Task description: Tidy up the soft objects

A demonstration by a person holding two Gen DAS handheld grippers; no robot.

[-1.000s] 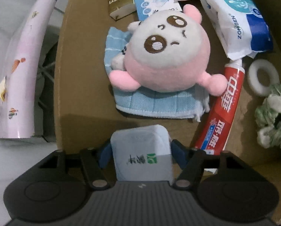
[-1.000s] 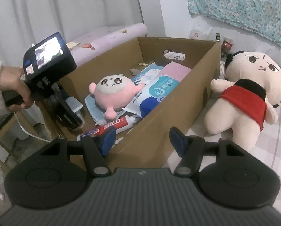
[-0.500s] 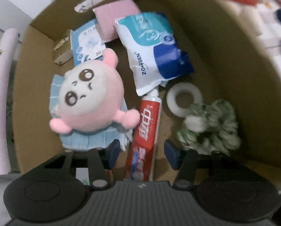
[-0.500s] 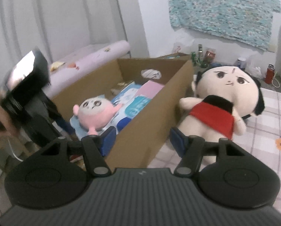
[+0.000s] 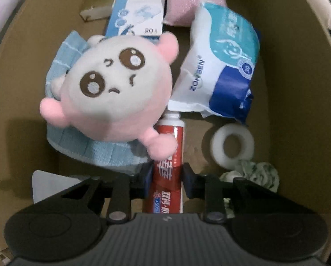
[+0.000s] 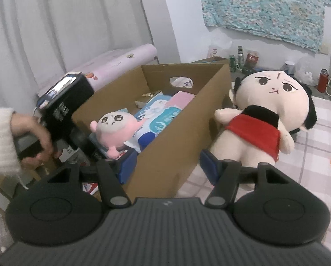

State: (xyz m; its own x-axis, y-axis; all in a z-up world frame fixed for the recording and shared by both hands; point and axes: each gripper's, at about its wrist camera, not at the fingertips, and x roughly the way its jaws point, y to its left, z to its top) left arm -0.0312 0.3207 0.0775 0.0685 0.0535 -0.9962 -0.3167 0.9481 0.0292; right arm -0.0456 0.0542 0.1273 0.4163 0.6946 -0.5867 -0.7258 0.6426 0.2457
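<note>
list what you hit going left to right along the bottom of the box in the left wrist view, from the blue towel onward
blue striped towel → red toothpaste tube, standing between the left gripper fingers → white foam ring → green and white scrunchie

Pink-and-cream round plush (image 5: 112, 88) on a pale-blue striped cloth (image 5: 94, 153); red toothpaste tube (image 5: 168, 173) with white lettering; white, teal and navy wipes pack (image 5: 220, 71); brown cardboard box (image 5: 287, 88); big cream doll (image 6: 260, 115) in red.

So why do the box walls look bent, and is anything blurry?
Left wrist view: the fisheye lens bows the cardboard box walls into curves; the white foam ring looks slightly soft. Right wrist view: brighter and sharp, though the curtain bends near the edge.
</note>
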